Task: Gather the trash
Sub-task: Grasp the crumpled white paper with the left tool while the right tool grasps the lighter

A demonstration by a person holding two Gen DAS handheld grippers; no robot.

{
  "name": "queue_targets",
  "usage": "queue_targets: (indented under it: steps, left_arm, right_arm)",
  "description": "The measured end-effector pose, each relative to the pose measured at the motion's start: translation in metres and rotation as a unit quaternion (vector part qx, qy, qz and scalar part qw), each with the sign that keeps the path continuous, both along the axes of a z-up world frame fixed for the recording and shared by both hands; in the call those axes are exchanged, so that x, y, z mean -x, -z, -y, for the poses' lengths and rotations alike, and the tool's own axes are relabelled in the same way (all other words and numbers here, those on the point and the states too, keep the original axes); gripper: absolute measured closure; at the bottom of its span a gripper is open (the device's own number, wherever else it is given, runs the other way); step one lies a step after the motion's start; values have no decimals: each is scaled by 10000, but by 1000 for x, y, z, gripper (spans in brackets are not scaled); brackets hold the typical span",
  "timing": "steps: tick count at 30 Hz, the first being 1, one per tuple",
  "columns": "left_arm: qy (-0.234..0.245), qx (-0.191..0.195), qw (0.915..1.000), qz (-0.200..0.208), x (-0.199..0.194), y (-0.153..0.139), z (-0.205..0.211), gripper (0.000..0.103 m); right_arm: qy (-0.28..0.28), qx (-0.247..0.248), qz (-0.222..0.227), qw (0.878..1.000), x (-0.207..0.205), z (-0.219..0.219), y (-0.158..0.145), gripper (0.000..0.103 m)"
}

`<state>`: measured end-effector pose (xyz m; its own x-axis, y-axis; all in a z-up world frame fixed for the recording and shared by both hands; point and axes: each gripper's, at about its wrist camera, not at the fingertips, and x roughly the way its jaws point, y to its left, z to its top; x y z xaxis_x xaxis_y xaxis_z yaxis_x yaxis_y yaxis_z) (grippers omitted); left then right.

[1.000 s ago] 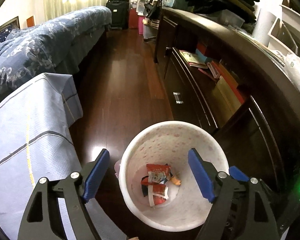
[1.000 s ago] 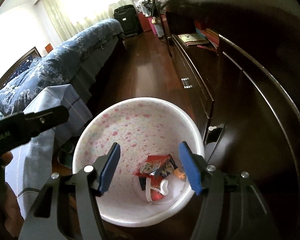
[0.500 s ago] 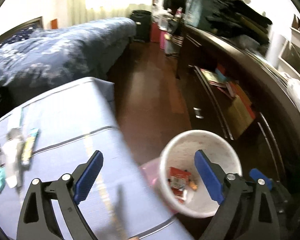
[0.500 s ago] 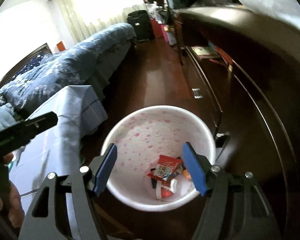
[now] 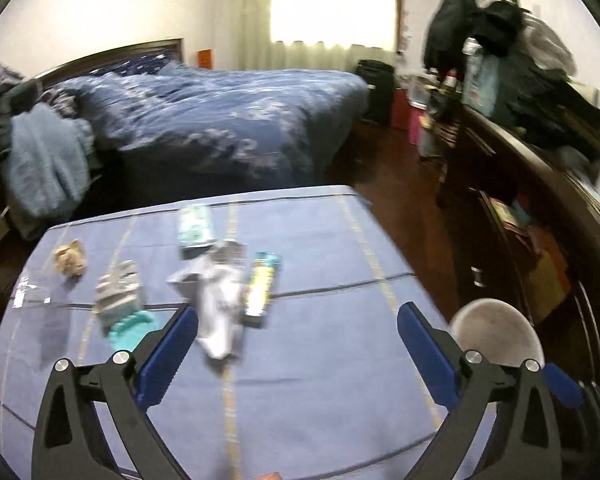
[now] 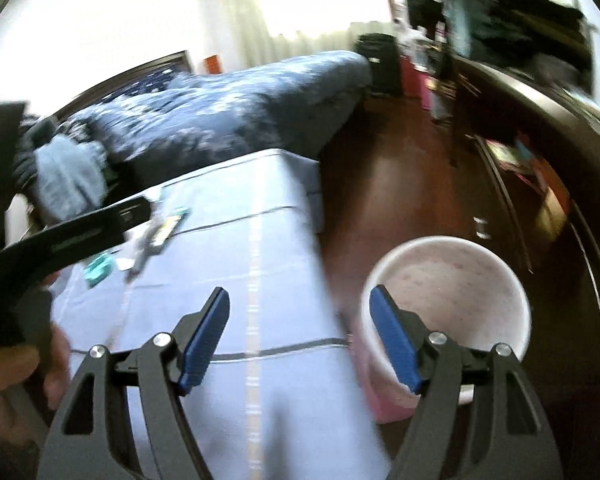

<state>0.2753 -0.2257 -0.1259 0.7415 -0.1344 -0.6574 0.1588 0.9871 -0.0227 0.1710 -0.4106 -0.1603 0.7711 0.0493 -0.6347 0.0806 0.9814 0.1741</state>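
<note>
While both views were motion-blurred, the left gripper [image 5: 298, 344] hung over a blue-clothed table [image 5: 320, 360], fingers spread wide w/ nothing between them. Trash lay on the cloth at the far left: a crumpled white wrapper [image 5: 218, 304], a long yellow-teal packet [image 5: 260, 288], a teal scrap [image 5: 130, 326] & a tan wad [image 5: 71, 261]. The right gripper [image 6: 300, 338] was also spread & empty, near the table's right edge. A white bin [image 6: 446, 300] stood on the floor, just right of the table.

My round plastic bin [image 6: 496, 276]: white with small pink spots
My flat table cloth [image 5: 320, 360]: light blue with thin dark and pale lines
My soft bed cover [image 5: 228, 128]: dark blue with pale flowers
My gripper pads [image 5: 168, 356]: bright blue
</note>
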Motion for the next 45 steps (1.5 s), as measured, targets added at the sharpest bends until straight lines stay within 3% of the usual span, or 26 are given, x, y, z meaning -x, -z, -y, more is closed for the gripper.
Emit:
queue_targets:
  steps: [7,11,16,18,22,23,28,34,41,45]
  left_arm:
    - [-524,-142,9980,-321,-51,28,-25,4]
    - [-489,52,9966,-654,-72,45,-29,4]
    - [-590,-119,9956,-719,-86,57,-24,6]
    - [-663,-15,9941,-860,-90,62,-28,28]
    - [-656,225,9933,-919,-90,63,-41,54]
    - [-655,242,9935,-903,-89,62,-43,73]
    - [-619,474,9935,-833,-75,47,-64,75]
    - [-713,564,9952,-357,-37,16,-111,74]
    - [-966,564,9936,-141,-11,5,-156,74]
    - [-1034,741,9917,-202,-10,7,-175,73]
  right_arm:
    - [-400,105,24,9991,-5,-46,-6,29]
    - [-470,167,-25,9988,-14,-56,-7,29]
    - [-503,62,-82,9987,-26,-60,-7,29]
    - [-520,76,-73,9986,-28,-62,-7,29]
    - [-539,78,-83,9985,-32,-67,-7,29]
    - [-540,64,-98,9985,-34,-69,-7,29]
    - [-583,-9,-160,9982,-49,-83,-6,29]
    - [-689,172,-310,9970,-80,-117,0,29]
    - [-1023,416,-689,9915,-143,-171,20,29]
    - [-1028,498,-1075,9876,-175,-189,37,43]
